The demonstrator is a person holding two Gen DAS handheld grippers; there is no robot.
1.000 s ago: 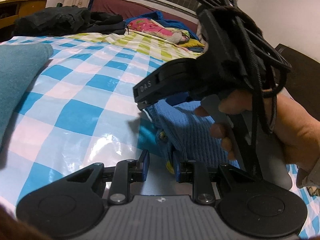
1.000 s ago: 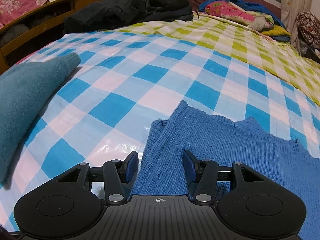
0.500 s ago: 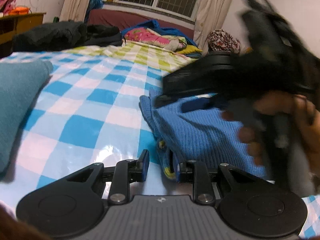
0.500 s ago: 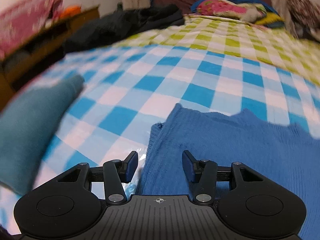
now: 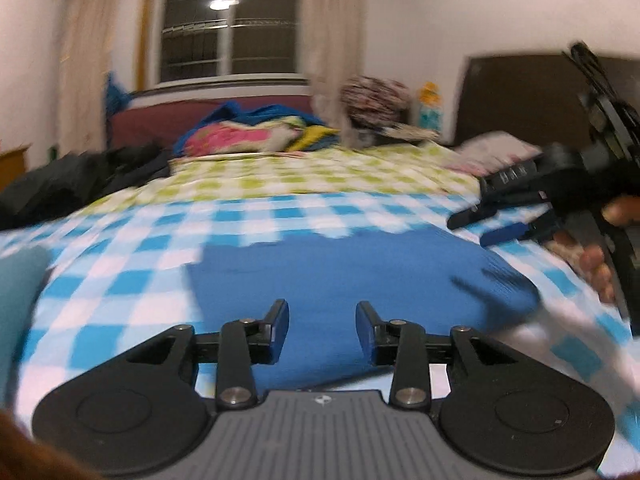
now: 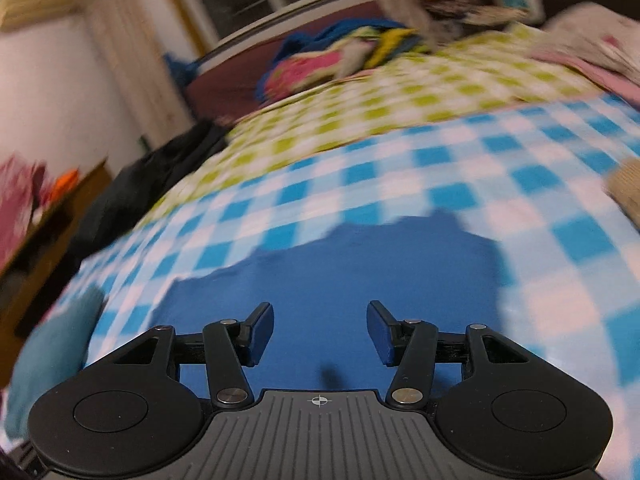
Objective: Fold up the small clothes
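The blue knit garment (image 5: 352, 276) lies flat on the blue-checked sheet (image 5: 120, 280) of the bed, just ahead of both tools and gripped by neither, and its far edge looks uneven, so any fold taken from here may come out skewed unless the edges are squared first. The left tool (image 5: 322, 326) has its jaws opening with nothing pressed between the pads, and the right tool (image 6: 320, 330) stands open above the cloth. Both views are blurred, so a hurried grab could pinch only the top layer, or catch the sheet along with the knit and drag it out of shape
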